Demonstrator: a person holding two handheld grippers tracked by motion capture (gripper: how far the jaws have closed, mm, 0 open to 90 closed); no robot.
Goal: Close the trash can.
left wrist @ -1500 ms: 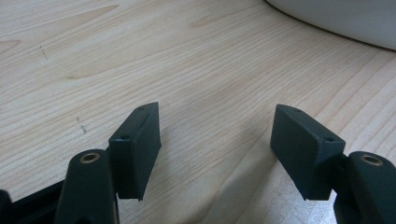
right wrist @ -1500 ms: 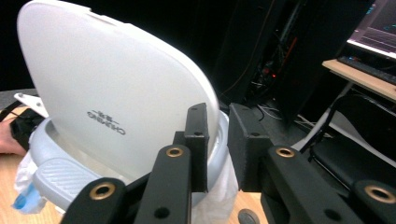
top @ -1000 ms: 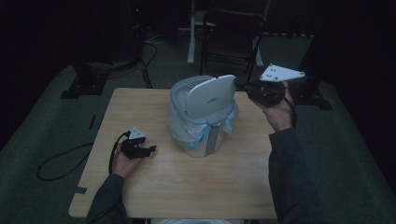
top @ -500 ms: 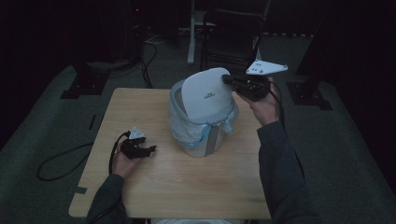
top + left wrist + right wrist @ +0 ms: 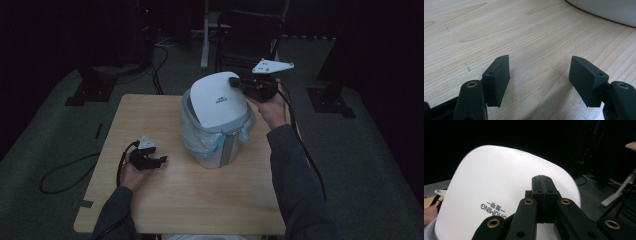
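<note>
A grey waste bin [image 5: 223, 150] with a clear bag liner stands in the middle of the wooden table [image 5: 145, 115]. Its white hinged lid [image 5: 217, 100] lies tilted low over the rim. My right gripper [image 5: 234, 80] is shut, jaws pressed together with nothing between them, and its tip rests against the lid's far edge. The right gripper view has the closed jaws [image 5: 543, 180] lying on the white lid [image 5: 494, 182], which bears printed lettering. My left gripper [image 5: 159, 161] rests on the table left of the bin, open and empty; its jaws [image 5: 540, 80] stand wide over bare wood.
The bin's white base [image 5: 609, 10] curves in at the top right of the left gripper view. Chairs and stands [image 5: 250, 35] stand in the dark behind the table. Cables [image 5: 65, 175] trail over the floor at the left.
The right gripper has moved left against the lid, and the lid has swung down from nearly upright to lying low over the bin. The left gripper has stayed put.
</note>
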